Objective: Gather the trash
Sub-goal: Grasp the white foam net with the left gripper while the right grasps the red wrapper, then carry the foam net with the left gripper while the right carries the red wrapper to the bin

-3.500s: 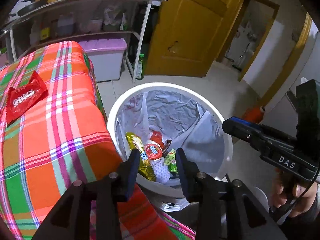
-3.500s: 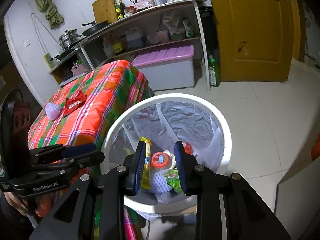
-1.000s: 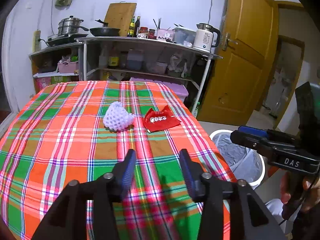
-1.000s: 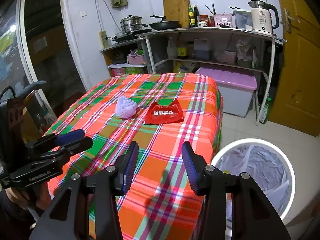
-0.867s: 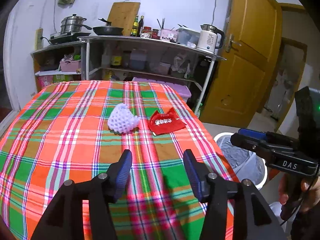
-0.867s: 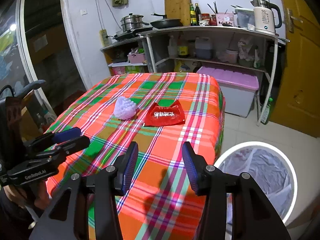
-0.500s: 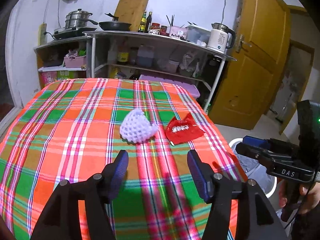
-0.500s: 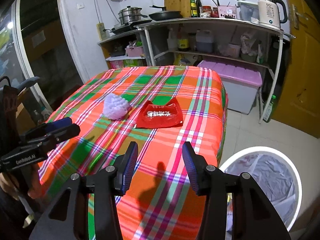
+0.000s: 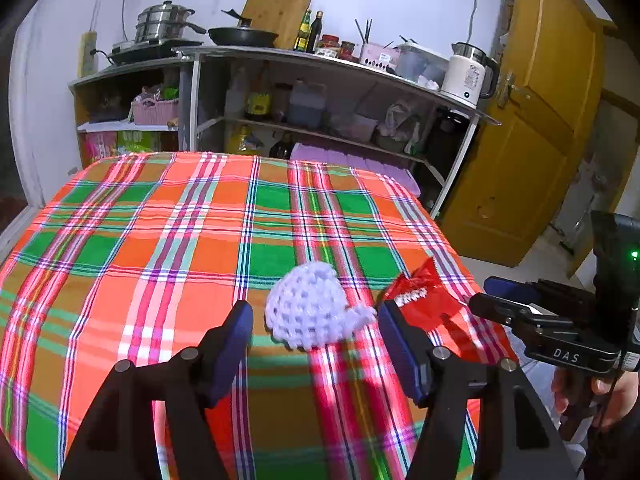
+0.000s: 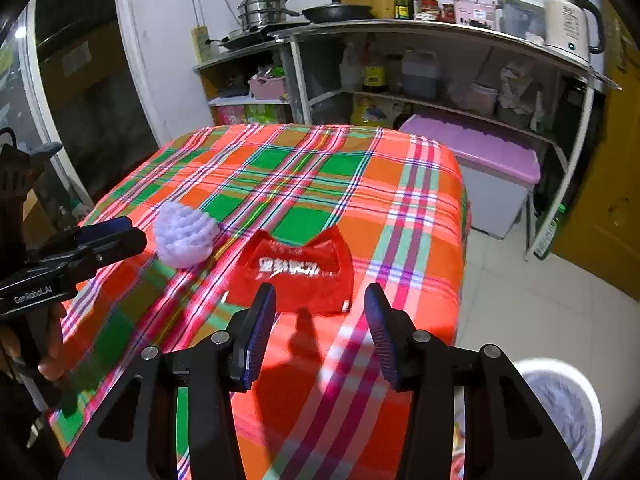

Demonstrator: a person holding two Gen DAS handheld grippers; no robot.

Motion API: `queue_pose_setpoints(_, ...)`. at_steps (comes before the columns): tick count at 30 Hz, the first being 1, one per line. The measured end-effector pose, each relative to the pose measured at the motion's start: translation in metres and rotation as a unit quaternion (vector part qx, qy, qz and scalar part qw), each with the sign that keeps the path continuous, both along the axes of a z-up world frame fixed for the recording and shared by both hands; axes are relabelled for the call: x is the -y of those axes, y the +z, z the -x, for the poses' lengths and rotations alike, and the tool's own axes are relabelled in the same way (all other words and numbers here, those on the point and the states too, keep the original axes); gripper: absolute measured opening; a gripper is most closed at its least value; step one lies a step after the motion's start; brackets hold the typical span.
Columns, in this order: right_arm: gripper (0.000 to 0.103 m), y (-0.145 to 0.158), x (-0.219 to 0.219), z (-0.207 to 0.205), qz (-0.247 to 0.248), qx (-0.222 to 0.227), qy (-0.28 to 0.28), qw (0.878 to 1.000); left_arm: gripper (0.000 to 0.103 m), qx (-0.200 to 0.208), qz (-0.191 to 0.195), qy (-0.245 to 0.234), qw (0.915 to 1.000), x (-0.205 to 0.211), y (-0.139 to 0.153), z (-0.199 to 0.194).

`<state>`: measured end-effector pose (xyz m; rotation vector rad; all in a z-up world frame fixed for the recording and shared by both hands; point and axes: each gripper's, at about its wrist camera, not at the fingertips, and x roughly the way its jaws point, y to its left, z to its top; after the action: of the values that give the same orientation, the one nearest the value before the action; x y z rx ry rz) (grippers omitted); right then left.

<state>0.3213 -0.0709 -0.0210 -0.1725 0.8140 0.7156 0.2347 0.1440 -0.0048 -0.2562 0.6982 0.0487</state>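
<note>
Wrapper [image 10: 299,270] lies just past right hand-held gripper [image 10: 320,320] (jaws apart).

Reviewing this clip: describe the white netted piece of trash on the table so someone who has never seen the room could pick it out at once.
Start at the table with the orange, green and pink plaid tablecloth. Near its right-hand edge lie two pieces of trash side by side. The foam net is the pale, puffy mesh lump just ahead of the open left hand-held gripper; its neighbour, the red wrapper, is flat, shiny and printed.
</note>
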Motion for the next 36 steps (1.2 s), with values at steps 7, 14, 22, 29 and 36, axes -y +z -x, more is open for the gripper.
queue_pose_setpoints(7,0.047,-0.015,-0.014,-0.034,-0.001,-0.025,0.023,0.999,0.065,-0.016,0.006,-0.002,0.9998,-0.005,-0.011,-0.022)
queue_pose_setpoints(14,0.047,-0.032,-0.029,-0.046,0.029,-0.035,0.045,0.998,0.065,-0.052,-0.003,-0.019,0.9985,0.002,-0.031,-0.034)
queue_pose_setpoints(22,0.03,-0.031,-0.034,-0.043,0.039,-0.035,0.029,0.998,0.043,-0.055,-0.01,-0.038,0.9977,0.011,-0.034,-0.032)
queue_pose_setpoints(29,0.003,-0.029,-0.029,-0.037,0.036,-0.036,0.01,0.999,0.034,-0.05,-0.021,-0.039,0.9978,0.015,-0.029,-0.026)
queue_pose_setpoints(36,0.001,-0.021,-0.017,-0.018,0.018,-0.031,0.003,0.999,0.031,-0.044,-0.023,-0.036,0.9981,0.018,-0.022,-0.015)
